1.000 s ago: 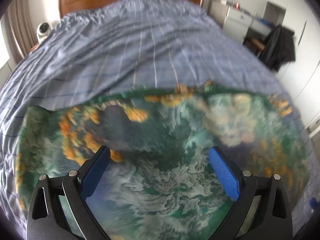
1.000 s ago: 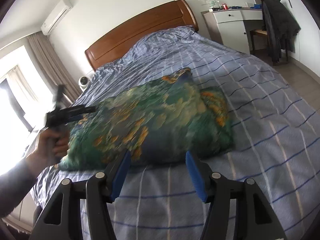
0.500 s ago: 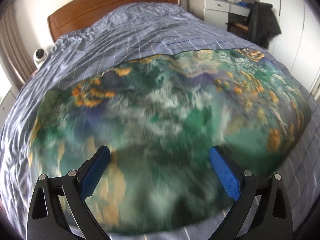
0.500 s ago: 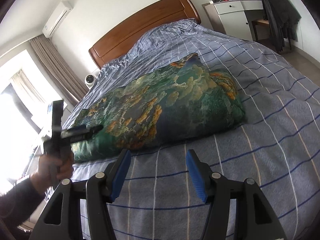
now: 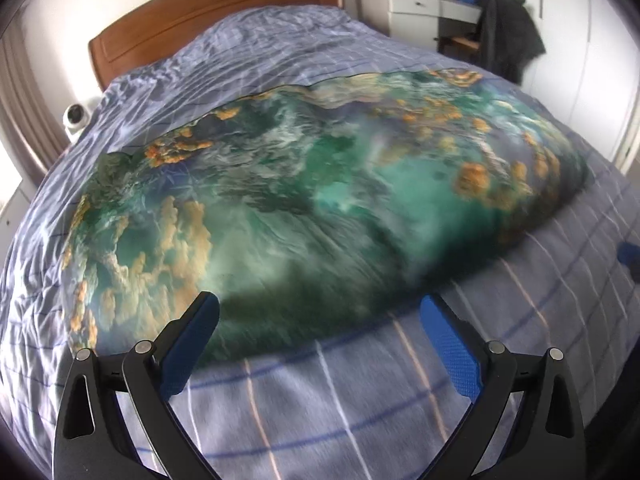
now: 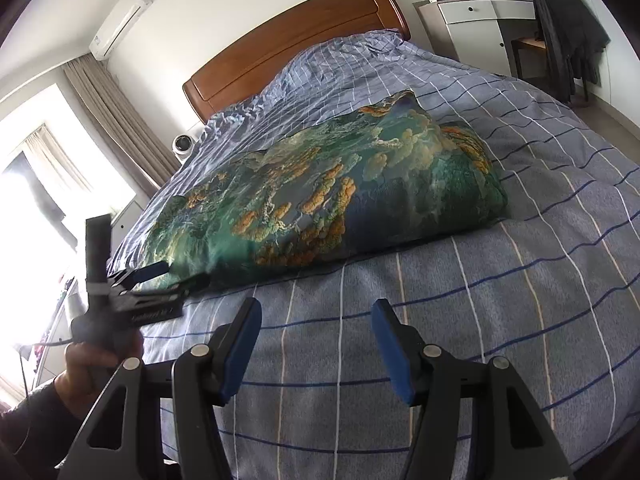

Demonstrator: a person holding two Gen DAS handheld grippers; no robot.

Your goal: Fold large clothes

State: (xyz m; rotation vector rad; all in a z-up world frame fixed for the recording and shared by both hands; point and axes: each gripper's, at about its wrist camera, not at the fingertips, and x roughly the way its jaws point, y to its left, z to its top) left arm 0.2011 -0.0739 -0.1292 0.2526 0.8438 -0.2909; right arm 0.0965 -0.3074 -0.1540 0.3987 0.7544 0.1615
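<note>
Both sets of jaws stand spread and empty: left gripper (image 5: pixel 320 336) at the near edge of the green printed garment (image 6: pixel 320 196), right gripper (image 6: pixel 316 332) short of it. The garment lies flat on the bed (image 6: pixel 500 300); judged soft, slippery; best pinched at near corners

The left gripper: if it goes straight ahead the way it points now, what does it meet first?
Probably the near edge of the green and orange printed cloth, which lies between the open left gripper fingers; depth is unclear.

green-orange printed garment (image 6: pixel 320 200), folded flat on bed
</note>
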